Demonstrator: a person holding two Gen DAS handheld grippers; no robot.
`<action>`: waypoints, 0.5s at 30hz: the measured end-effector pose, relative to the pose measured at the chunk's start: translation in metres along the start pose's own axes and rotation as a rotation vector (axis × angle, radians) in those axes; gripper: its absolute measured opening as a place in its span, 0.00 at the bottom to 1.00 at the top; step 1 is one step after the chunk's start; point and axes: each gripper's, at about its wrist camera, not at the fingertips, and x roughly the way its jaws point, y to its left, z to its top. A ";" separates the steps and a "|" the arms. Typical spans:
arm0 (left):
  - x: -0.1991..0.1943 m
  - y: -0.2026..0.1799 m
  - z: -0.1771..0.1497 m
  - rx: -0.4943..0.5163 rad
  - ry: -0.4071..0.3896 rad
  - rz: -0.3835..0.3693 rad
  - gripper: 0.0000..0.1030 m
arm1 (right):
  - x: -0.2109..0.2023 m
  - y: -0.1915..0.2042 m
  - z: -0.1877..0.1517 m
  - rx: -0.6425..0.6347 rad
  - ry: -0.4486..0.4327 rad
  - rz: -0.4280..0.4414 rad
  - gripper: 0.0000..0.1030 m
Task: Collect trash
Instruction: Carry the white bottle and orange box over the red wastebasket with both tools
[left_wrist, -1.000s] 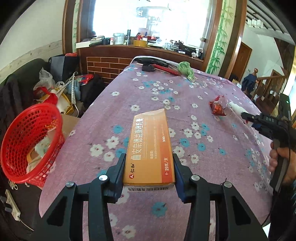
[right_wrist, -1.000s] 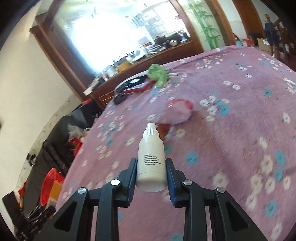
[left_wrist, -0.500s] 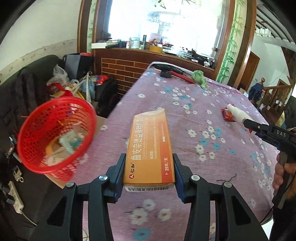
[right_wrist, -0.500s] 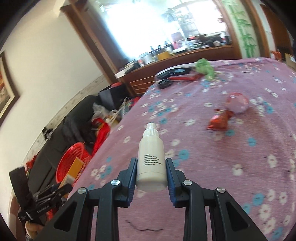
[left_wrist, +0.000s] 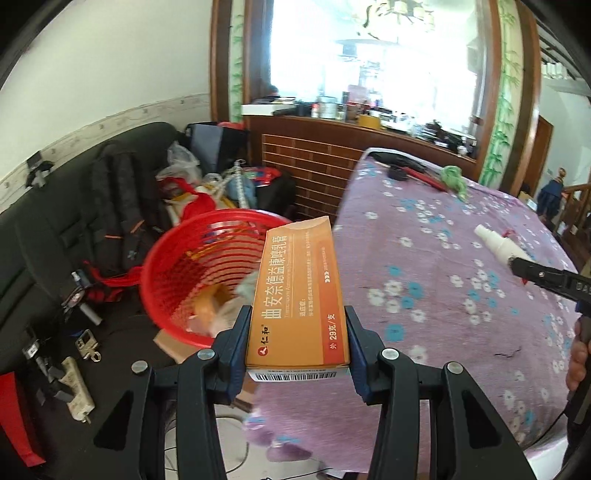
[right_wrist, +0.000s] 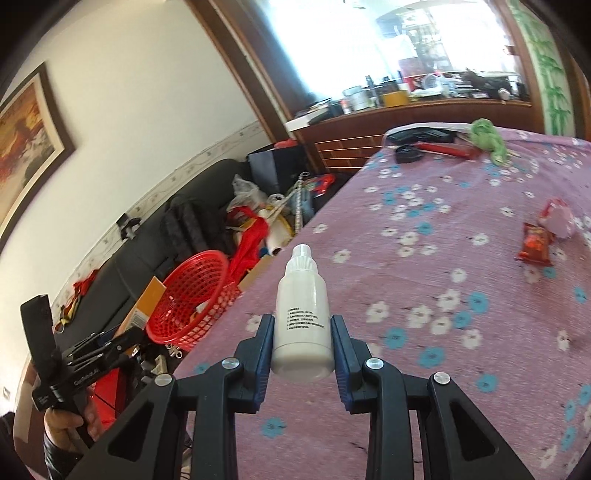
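My left gripper (left_wrist: 297, 349) is shut on an orange medicine box (left_wrist: 299, 295) and holds it off the table's left edge, its far end over the rim of a red mesh basket (left_wrist: 177, 258) with scraps inside. My right gripper (right_wrist: 302, 347) is shut on a white plastic bottle (right_wrist: 303, 314) above the purple flowered tablecloth (right_wrist: 461, 295). The basket (right_wrist: 192, 295) sits left of the table in the right wrist view. A red snack wrapper (right_wrist: 535, 245) and a pink crumpled piece (right_wrist: 559, 219) lie on the table at the right.
A dark sofa (left_wrist: 55, 229) with bags and clutter stands behind the basket. A power strip (left_wrist: 75, 387) lies on the floor. A green cloth (right_wrist: 487, 138), a red tool (right_wrist: 447, 147) and black items lie at the table's far end.
Both grippers swung left. The left one carried the orange box off the table's edge to the red basket. The right one, with the bottle, turned toward the table's left edge.
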 end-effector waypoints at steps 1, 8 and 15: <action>0.000 0.005 -0.001 -0.004 -0.002 0.014 0.47 | 0.003 0.004 0.000 -0.007 0.004 0.006 0.31; 0.000 0.028 -0.001 -0.017 -0.004 0.061 0.47 | 0.021 0.037 0.001 -0.060 0.037 0.057 0.31; 0.008 0.048 0.004 -0.008 0.004 0.084 0.47 | 0.050 0.073 0.005 -0.106 0.073 0.114 0.31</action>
